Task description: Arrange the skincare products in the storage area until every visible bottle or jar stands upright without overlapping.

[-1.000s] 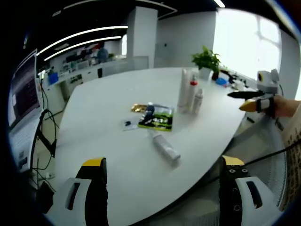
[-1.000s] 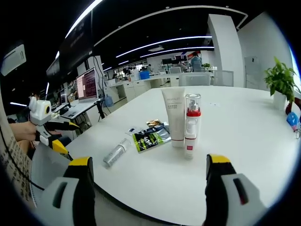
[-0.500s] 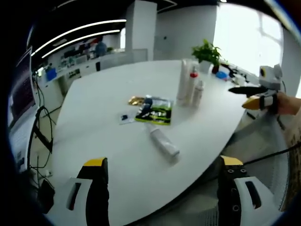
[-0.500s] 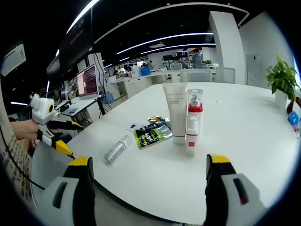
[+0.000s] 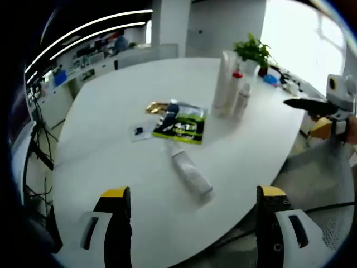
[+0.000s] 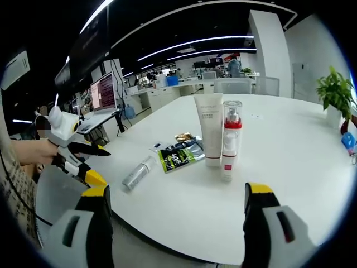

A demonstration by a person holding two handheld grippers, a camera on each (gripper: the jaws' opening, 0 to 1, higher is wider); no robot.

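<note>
On the white table (image 5: 106, 128) a silver tube (image 5: 189, 172) lies on its side, just ahead of my left gripper (image 5: 193, 192), which is open and holds nothing. Beyond it lie green-and-black sachets (image 5: 181, 127). A white tube (image 5: 226, 84), a red-collared pump bottle (image 5: 235, 89) and a small bottle (image 5: 242, 100) stand upright together. My right gripper (image 6: 176, 191) is open and empty, off the table's edge, facing the white tube (image 6: 211, 137) and pump bottle (image 6: 230, 139); the silver tube (image 6: 136, 173) and sachets (image 6: 178, 158) lie to their left. Each gripper appears in the other's view: right gripper (image 5: 315, 116), left gripper (image 6: 96, 164).
A potted plant (image 5: 254, 50) stands at the table's far side, also the plant (image 6: 334, 89) at the right. A blue item (image 6: 347, 142) lies near it. A hand (image 6: 33, 152) holds the left gripper. Desks with a monitor (image 6: 103, 92) stand beyond the table.
The left gripper view has moved closer over the table and tilted down. In the right gripper view the left gripper has come nearer the table edge. The products have not moved.
</note>
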